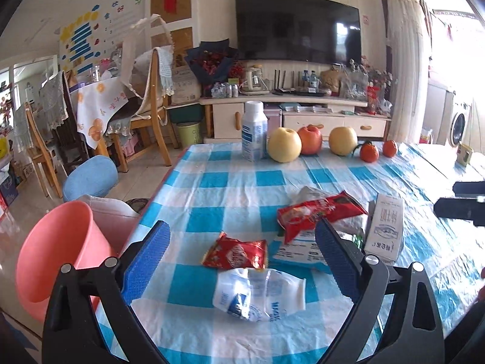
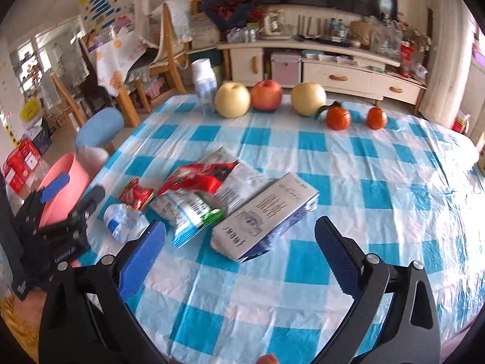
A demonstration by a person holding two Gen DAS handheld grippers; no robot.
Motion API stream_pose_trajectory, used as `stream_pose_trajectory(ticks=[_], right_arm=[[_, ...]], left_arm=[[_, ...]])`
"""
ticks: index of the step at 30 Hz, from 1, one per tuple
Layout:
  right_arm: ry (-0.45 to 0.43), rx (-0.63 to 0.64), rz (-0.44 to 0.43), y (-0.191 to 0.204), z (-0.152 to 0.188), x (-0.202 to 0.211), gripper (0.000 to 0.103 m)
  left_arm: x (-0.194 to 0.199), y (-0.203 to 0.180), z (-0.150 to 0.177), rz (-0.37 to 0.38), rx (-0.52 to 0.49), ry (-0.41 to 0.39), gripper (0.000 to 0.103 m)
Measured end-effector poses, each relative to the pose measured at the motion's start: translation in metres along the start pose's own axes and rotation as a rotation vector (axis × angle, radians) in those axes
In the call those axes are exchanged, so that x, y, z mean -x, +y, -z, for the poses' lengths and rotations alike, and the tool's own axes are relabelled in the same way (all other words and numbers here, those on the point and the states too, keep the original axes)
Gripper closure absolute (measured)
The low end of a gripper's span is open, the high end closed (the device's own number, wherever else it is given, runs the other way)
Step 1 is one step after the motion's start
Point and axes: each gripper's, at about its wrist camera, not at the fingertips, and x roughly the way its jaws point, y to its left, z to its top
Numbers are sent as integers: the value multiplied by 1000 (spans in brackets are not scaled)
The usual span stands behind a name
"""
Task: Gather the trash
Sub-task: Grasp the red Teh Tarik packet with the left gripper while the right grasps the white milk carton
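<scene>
1. My left hand-held gripper (image 1: 242, 261) gapes wide above a crushed clear plastic bottle (image 1: 259, 294) at 6 o'clock on the checked worktop (image 1: 230, 188).
2. My right hand-held gripper (image 2: 241, 256) spreads wide, empty, with a grey cardboard carton (image 2: 266, 215) at 12 o'clock.

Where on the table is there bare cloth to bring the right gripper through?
Bare: the band between the fruit row and the trash pile, and everything right of the carton, out to the table edge. Crowded: the near-left corner, by the crushed bottle and left gripper.
</scene>
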Motion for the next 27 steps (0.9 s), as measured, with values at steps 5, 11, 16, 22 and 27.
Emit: stream_pose_trajectory(ticks=[5,11,16,22,27], right_arm=[[-81,-109,48,-32,-1,9,4],[-46,-247,123,-79,-3,6,4],[4,-388,96,-112,4,0,4],[63,-463,-7,-110,11,-20,4],[109,-516,-112,-103,19,-46,5]], left_arm=[[-7,-22,6,39,-63,70,8],[-11,-35,14,92,-73,130,8],[-19,-42,8,153,-75,150,8],[-41,-44,-3,234,-6,201,8],[-67,-36,-20,329,111,239,8]])
